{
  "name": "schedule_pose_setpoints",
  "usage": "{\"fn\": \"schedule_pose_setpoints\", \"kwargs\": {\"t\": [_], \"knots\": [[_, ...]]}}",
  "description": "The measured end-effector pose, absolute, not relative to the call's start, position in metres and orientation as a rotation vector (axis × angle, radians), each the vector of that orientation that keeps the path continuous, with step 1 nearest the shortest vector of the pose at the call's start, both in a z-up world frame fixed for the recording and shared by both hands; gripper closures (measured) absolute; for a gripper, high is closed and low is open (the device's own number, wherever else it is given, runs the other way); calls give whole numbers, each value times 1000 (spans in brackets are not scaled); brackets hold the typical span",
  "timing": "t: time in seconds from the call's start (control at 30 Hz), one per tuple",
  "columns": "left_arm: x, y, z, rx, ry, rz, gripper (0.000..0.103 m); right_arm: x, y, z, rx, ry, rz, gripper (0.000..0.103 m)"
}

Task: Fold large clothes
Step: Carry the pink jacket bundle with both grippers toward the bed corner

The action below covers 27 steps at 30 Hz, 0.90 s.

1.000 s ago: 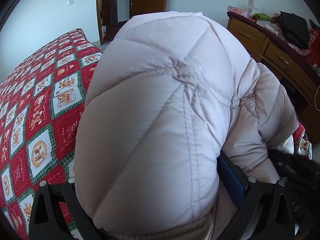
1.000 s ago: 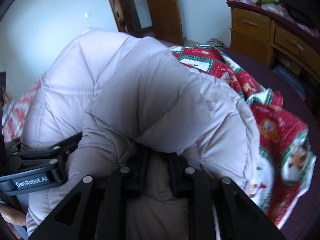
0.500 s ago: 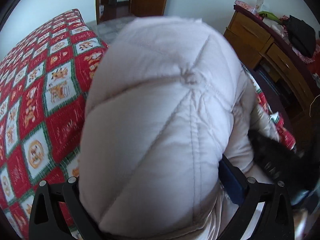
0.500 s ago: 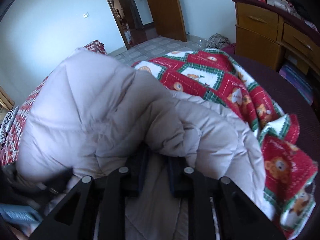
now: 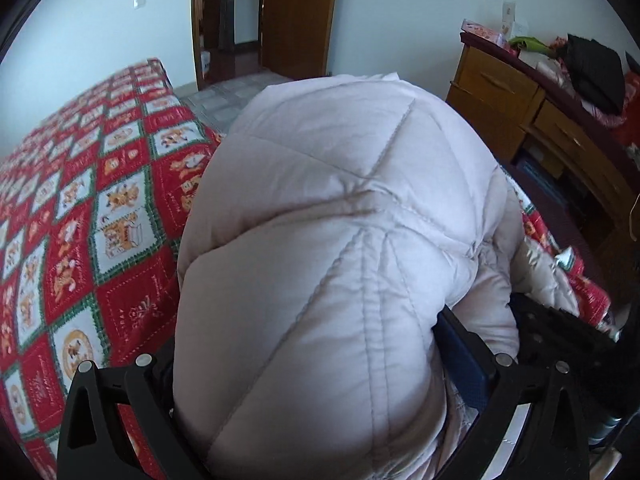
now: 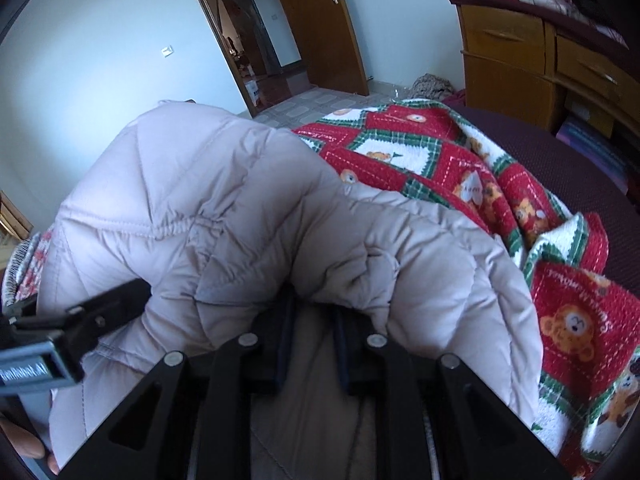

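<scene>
A pale pink quilted down jacket [image 5: 340,240] bulges over both grippers above a bed. My left gripper [image 5: 312,380] has its jaws wide apart with a thick fold of the jacket filling the gap; the fingertips are hidden by cloth. My right gripper [image 6: 312,320] is shut on a fold of the jacket [image 6: 240,208], its blue pads pinching the cloth. The left gripper also shows at the left edge of the right wrist view [image 6: 80,320], pressed into the jacket.
A red, green and white patchwork blanket [image 5: 80,220] covers the bed and is rumpled at its right side [image 6: 500,200]. A wooden dresser [image 5: 540,120] with clutter on top stands on the right. An open door [image 5: 296,16] is at the back.
The jacket bundle dropped lower toward the bed, then both views tilted back up. Both grippers kept their hold and stayed close together.
</scene>
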State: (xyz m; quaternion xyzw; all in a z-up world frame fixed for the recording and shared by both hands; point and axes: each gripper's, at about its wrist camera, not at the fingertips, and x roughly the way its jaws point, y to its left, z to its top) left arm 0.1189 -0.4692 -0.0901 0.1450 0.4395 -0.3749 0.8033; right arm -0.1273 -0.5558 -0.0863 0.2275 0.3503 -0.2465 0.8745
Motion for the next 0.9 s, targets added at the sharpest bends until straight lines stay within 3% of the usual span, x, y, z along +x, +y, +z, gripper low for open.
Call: {"fn": "schedule_pose_setpoints", "kwargs": {"t": [0.43,0.6,0.73,0.9], "knots": [[87,-417,-46,335,888,-912,1,-135,-561,-89,455,721,-524,84],[96,-439,-17,284,817,-946,1,-138,-552,-87,435,718,-544,84],[106,-478,-62,456,799,-821,1,-140,-547,-87,434,707,-552,84],[114,-468,-83,349,805,-838,1,-142,-539,-84,411,694,-576,84]]}}
